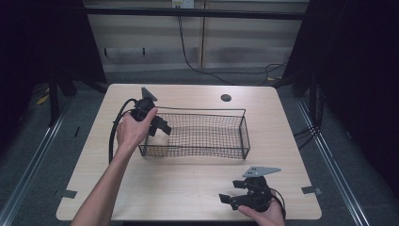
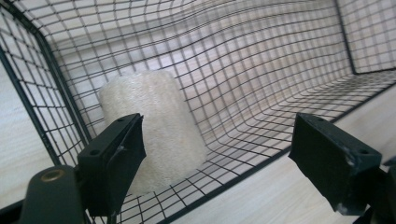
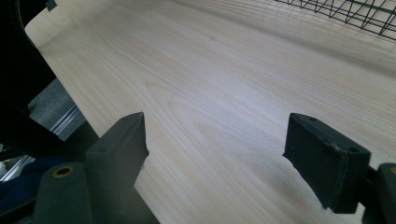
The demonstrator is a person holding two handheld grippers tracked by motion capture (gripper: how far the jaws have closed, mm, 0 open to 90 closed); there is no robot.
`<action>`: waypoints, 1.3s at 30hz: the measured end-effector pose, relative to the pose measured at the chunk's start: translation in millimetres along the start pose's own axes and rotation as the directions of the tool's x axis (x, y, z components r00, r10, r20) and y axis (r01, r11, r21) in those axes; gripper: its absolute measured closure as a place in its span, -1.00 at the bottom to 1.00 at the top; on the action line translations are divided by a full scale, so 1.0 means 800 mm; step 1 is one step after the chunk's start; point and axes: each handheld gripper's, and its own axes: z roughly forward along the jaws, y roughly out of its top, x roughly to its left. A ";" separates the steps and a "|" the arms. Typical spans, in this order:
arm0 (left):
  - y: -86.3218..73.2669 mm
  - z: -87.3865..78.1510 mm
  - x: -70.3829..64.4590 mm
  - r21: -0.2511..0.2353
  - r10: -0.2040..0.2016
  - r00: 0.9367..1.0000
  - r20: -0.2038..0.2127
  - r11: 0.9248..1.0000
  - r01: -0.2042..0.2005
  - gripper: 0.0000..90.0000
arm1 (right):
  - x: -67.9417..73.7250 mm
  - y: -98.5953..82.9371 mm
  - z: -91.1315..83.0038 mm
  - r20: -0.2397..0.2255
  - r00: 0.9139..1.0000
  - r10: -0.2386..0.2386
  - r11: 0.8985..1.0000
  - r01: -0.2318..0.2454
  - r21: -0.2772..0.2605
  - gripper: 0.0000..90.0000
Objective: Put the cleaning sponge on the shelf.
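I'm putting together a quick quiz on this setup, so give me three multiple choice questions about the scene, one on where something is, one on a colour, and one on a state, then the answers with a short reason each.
1. Where is the pale cylinder-shaped sponge?
A. Inside the wire basket, near one end wall
B. On the bare table beside the right gripper
C. Held between the right gripper's jaws

2. What colour is the wire basket?
A. White
B. Black
C. Red

3. How do the left gripper's jaws stand?
A. Shut on the sponge
B. Shut on the basket's rim
C. Open, with nothing between them

Answers:
1. A: in the left gripper view the sponge sits on the mesh floor, close to an end wall of the basket.
2. B: its wires look black against the light wooden table.
3. C: the left gripper has its jaws wide apart, and the sponge lies beyond them, ungripped.
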 end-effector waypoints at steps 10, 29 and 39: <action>-0.013 -0.025 0.005 -0.048 0.078 0.996 0.033 0.996 -0.077 -0.60 | 0.000 0.000 0.001 0.003 1.000 0.001 1.000 -0.001 0.000 -0.54; -0.056 -0.059 0.007 -0.186 0.217 0.970 0.114 0.963 -0.194 -0.60 | 0.000 0.001 0.002 0.009 1.000 0.005 1.000 -0.005 0.003 -0.54; -0.086 -0.062 0.002 -0.219 0.265 0.949 0.168 0.949 -0.227 -0.62 | -0.002 0.001 0.002 0.009 1.000 0.014 1.000 -0.014 0.001 -0.54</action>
